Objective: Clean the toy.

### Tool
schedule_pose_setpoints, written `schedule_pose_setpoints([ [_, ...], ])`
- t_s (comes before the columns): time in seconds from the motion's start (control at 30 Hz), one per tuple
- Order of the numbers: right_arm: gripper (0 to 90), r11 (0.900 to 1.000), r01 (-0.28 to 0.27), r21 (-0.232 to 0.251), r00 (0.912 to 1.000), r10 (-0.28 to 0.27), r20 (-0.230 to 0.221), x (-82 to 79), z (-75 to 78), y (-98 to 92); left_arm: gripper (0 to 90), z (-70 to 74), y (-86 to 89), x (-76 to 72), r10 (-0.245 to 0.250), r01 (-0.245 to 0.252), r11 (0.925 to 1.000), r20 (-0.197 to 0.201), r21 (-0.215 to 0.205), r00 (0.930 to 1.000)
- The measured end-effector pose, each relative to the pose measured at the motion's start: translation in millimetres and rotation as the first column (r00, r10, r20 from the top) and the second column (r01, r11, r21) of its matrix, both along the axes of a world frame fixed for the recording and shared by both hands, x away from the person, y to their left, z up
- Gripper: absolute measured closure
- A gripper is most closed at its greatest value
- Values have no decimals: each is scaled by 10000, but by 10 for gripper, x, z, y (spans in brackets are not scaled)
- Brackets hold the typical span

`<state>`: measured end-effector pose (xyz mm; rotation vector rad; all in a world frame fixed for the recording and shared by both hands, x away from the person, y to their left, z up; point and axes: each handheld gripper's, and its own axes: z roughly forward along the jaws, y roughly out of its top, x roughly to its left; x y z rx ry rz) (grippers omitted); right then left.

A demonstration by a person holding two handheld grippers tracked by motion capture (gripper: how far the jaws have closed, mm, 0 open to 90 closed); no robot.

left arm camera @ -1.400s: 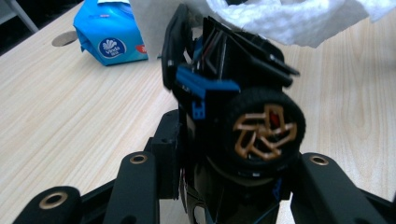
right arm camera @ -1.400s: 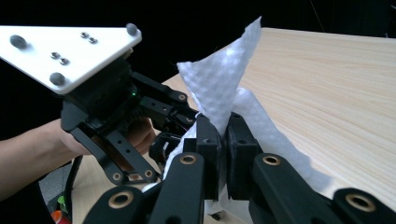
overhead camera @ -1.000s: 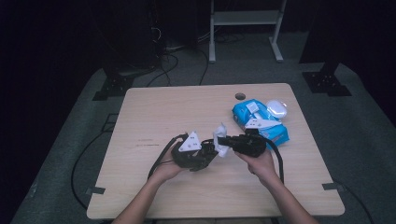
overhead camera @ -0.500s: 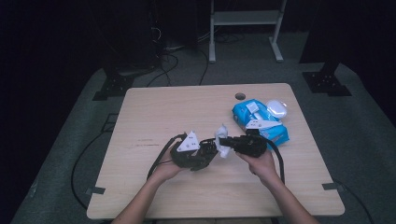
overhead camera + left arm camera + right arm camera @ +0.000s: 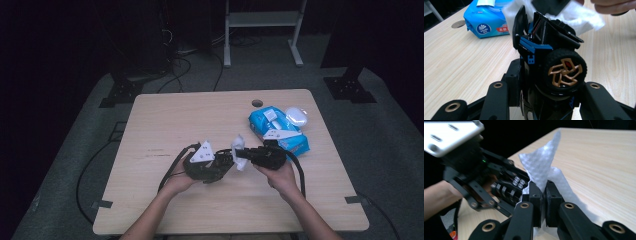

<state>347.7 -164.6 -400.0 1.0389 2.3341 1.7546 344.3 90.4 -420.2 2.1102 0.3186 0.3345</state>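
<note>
My left gripper [image 5: 220, 165] is shut on a black and blue toy car [image 5: 549, 57] with bronze wheel rims, held upright between its jaws just above the table. A white wet wipe [image 5: 544, 167] is pinched in my right gripper [image 5: 245, 154], whose jaws are shut tight on it. In the high view the wipe [image 5: 239, 150] sits between the two grippers, against the car. The left gripper view shows the wipe [image 5: 589, 17] draped behind the car's upper end. In the right gripper view the left gripper [image 5: 499, 187] stands close at the left.
A blue pack of wet wipes [image 5: 277, 131] lies at the back right of the wooden table [image 5: 175, 120], with a white rounded case [image 5: 297, 116] beside it. A cable hole [image 5: 257, 103] is near the far edge. Cables trail off the table's left side.
</note>
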Motion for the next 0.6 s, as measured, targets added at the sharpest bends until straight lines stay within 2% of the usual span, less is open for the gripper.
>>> schedule_pose_setpoints([
  [0.1,851,10000,-88,25,9999,88,124,-21,36,11,568,1,9,3,22,-22,10000,30,-29,10000],
  [0.2,851,10000,-11,-37,10000,11,-28,6,-27,-9,568,-3,19,14,82,-83,9999,-78,-109,9999],
  [0.27,851,10000,16,-94,9999,-18,-172,22,-77,-21,567,-6,18,20,74,-74,10000,-40,-16,10000],
  [0.33,851,9999,26,-168,9998,-30,-194,23,-79,-15,567,-8,15,26,43,-43,10000,-62,-55,10000],
  [0.47,851,10000,-6,-89,9999,7,108,-14,26,13,567,-2,-8,19,41,-40,10000,-22,36,10000],
  [0.6,851,9990,-280,342,9991,269,327,-55,136,40,568,1,-45,16,77,-78,9998,28,164,10000],
])
